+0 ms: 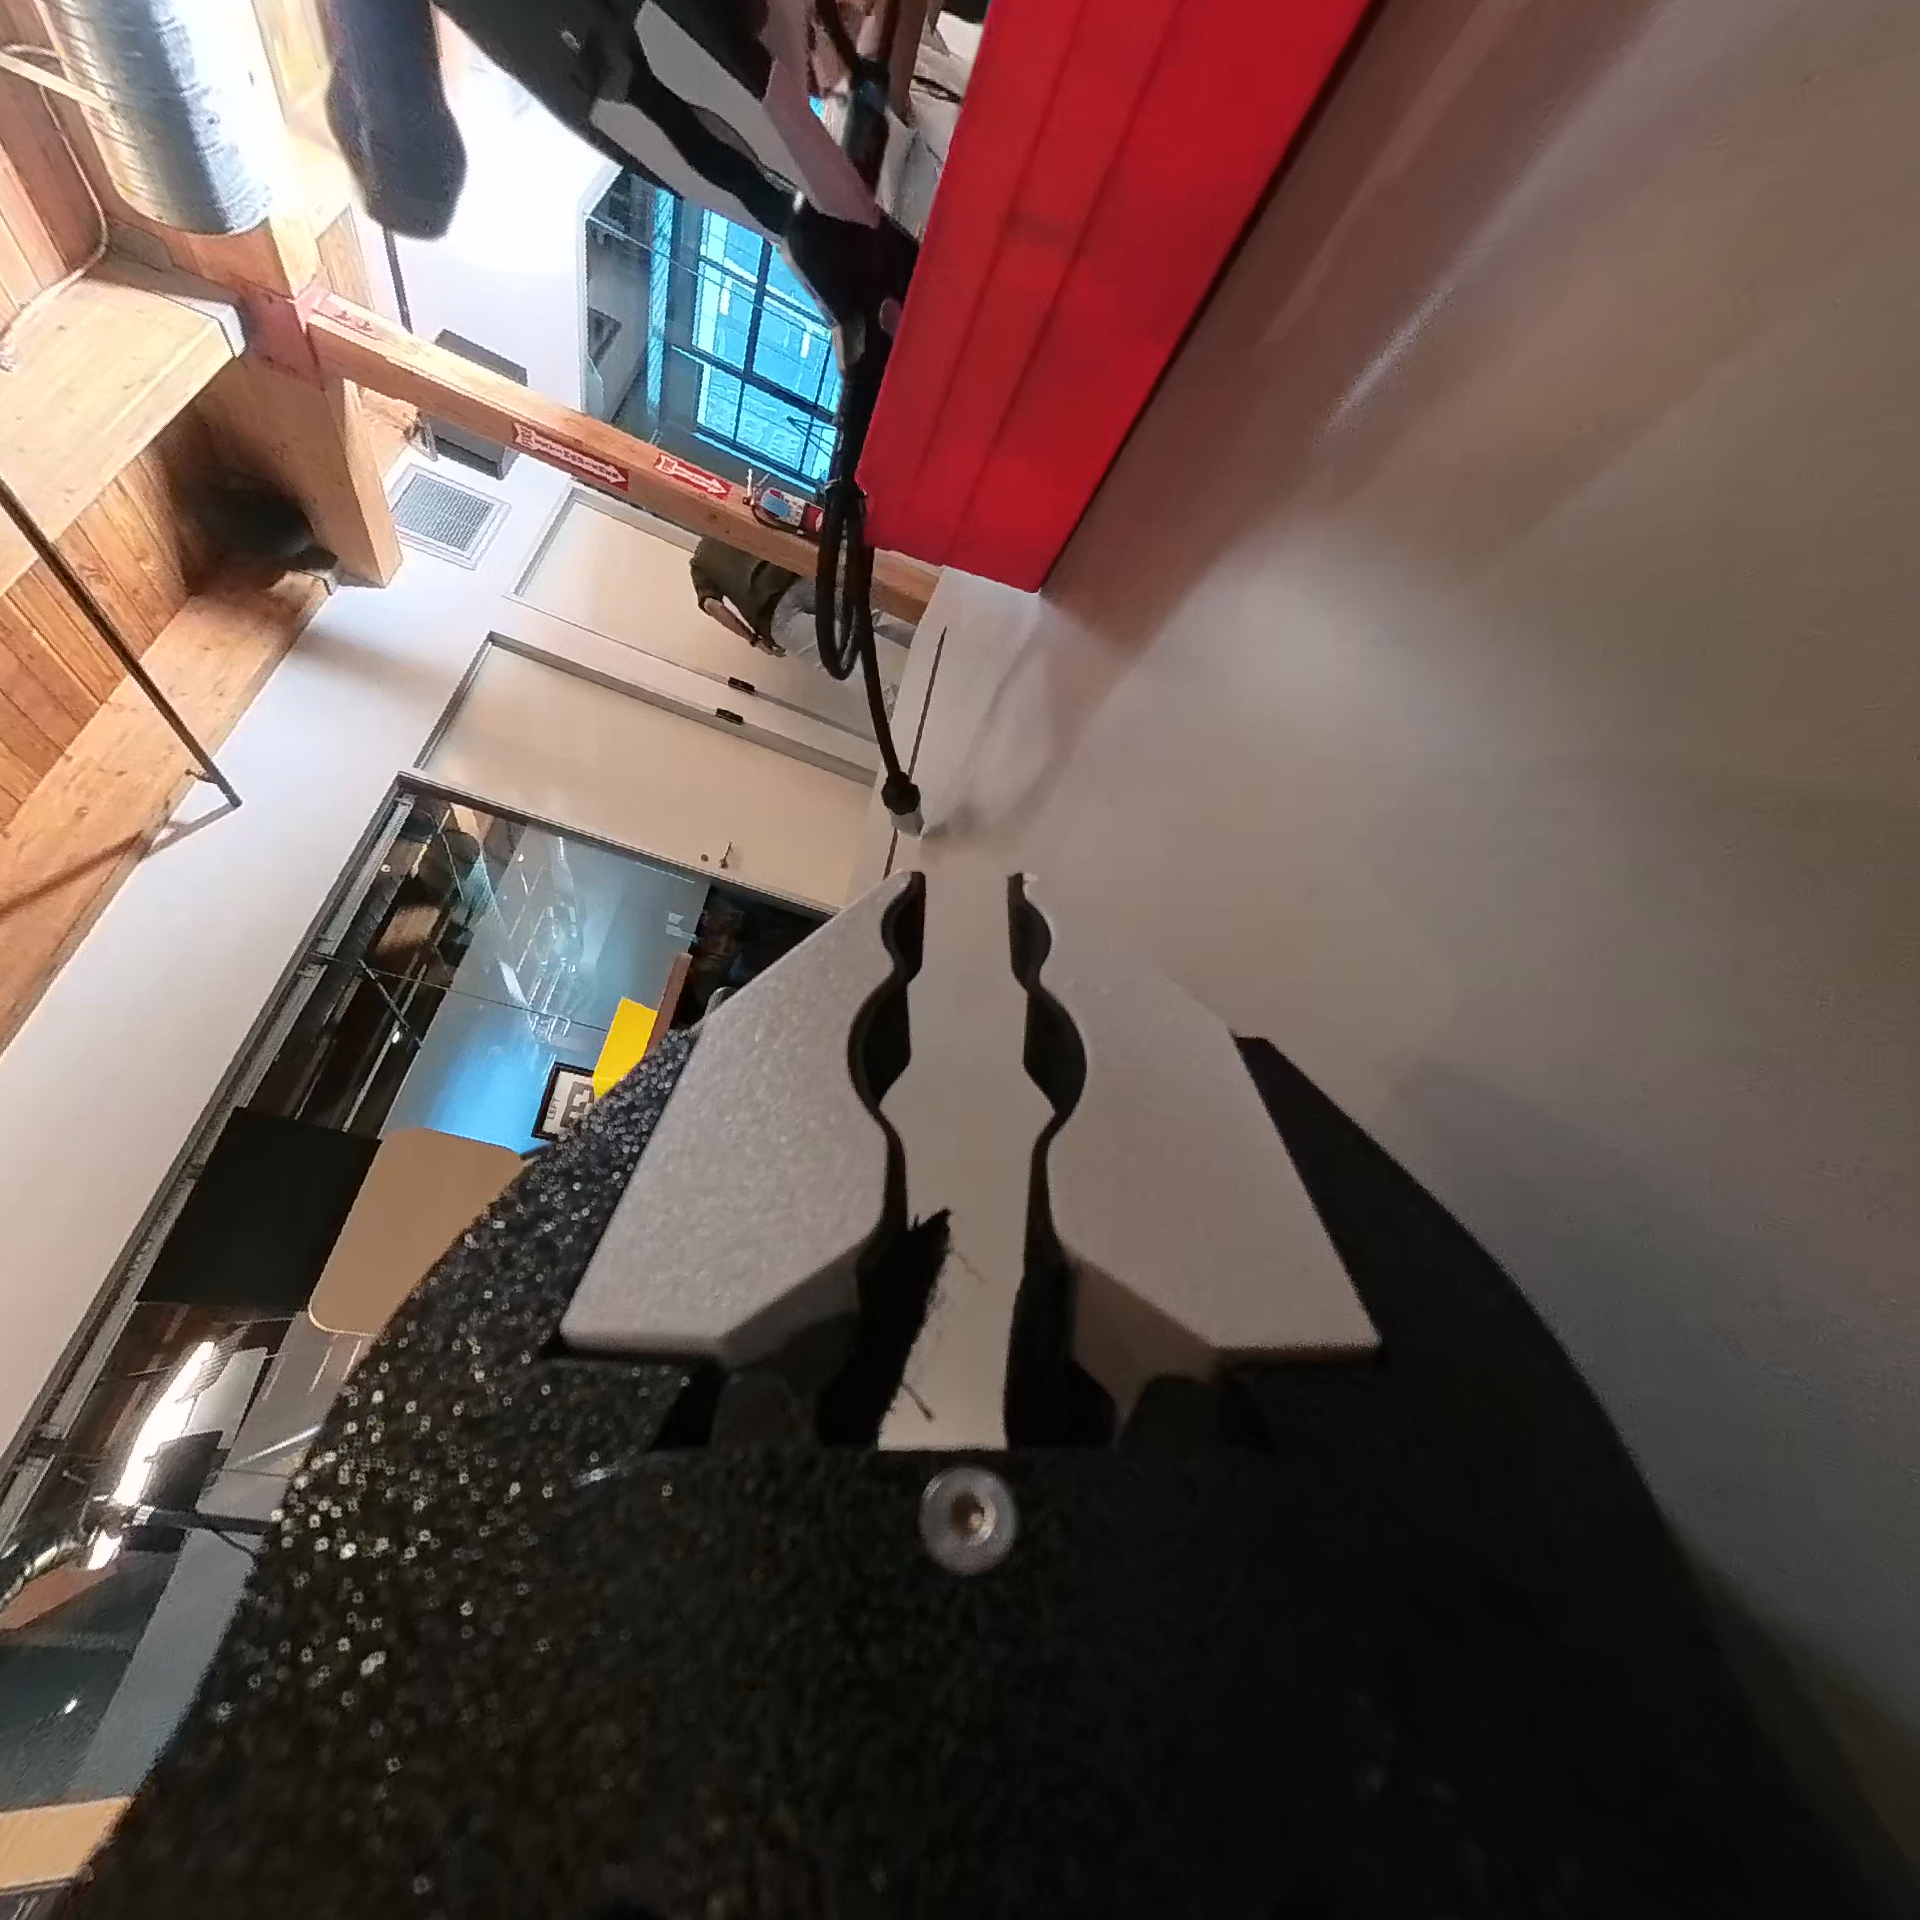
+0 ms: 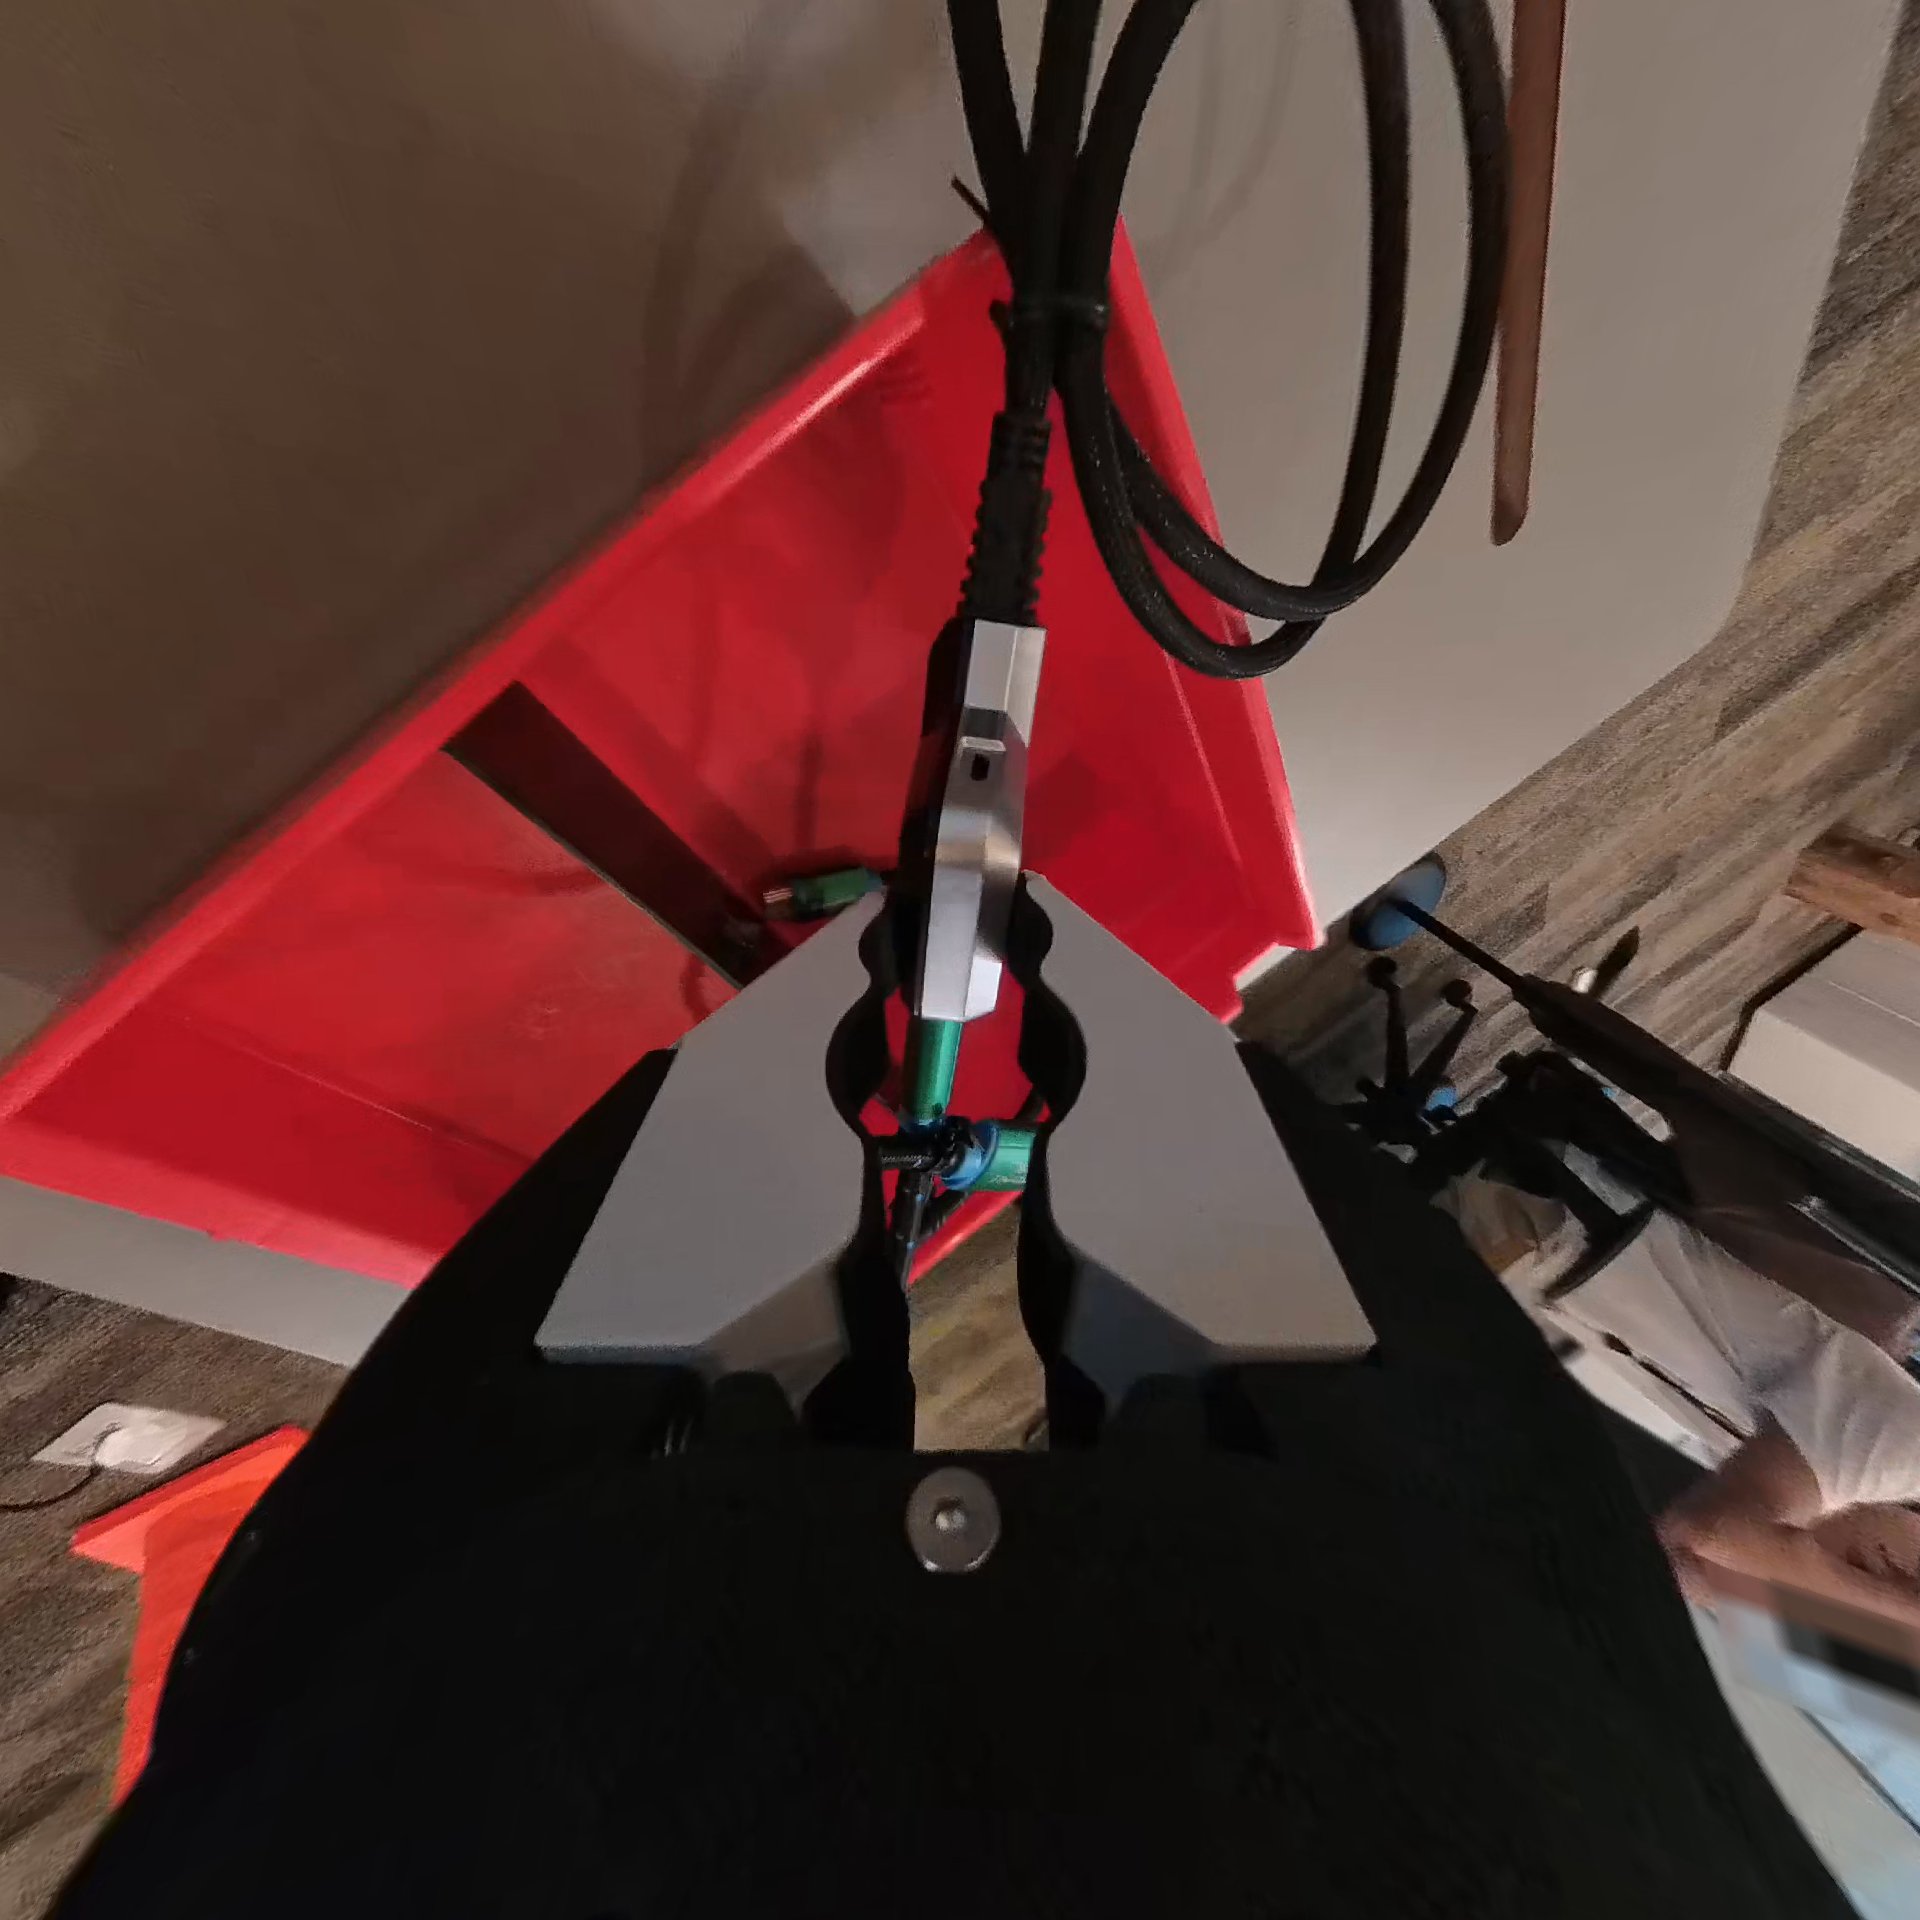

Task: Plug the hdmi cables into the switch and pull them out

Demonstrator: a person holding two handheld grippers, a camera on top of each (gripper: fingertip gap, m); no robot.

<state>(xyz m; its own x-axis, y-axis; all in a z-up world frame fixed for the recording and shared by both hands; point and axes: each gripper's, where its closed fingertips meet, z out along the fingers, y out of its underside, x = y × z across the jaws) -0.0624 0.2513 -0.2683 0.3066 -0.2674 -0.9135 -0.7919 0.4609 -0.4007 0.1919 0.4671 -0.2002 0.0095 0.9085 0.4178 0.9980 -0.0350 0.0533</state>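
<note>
My right gripper (image 2: 956, 896) is shut on a silver HDMI switch (image 2: 977, 821) and holds it up over a red bin (image 2: 436, 935). A black braided cable (image 2: 1013, 488) runs out of the switch's far end and loops (image 2: 1299, 582) to the right. A green plug (image 2: 933, 1060) sits in the switch's near end, and a second green plug (image 2: 1000, 1153) hangs just below it. Another green plug (image 2: 826, 894) lies in the bin. My left gripper (image 1: 966, 883) is slightly open and empty, low over the white table (image 1: 1455, 831). A black cable end (image 1: 900, 805) hangs just ahead of it.
The red bin (image 1: 1049, 260) stands on the table beyond the left gripper. The other gripper (image 1: 727, 114) shows blurred above it. A second red bin (image 2: 177, 1538) and a white floor outlet (image 2: 125, 1439) sit on the carpet. A person's arm (image 2: 1808, 1507) is at the right. The grippers' ends are close to 35 cm from one another.
</note>
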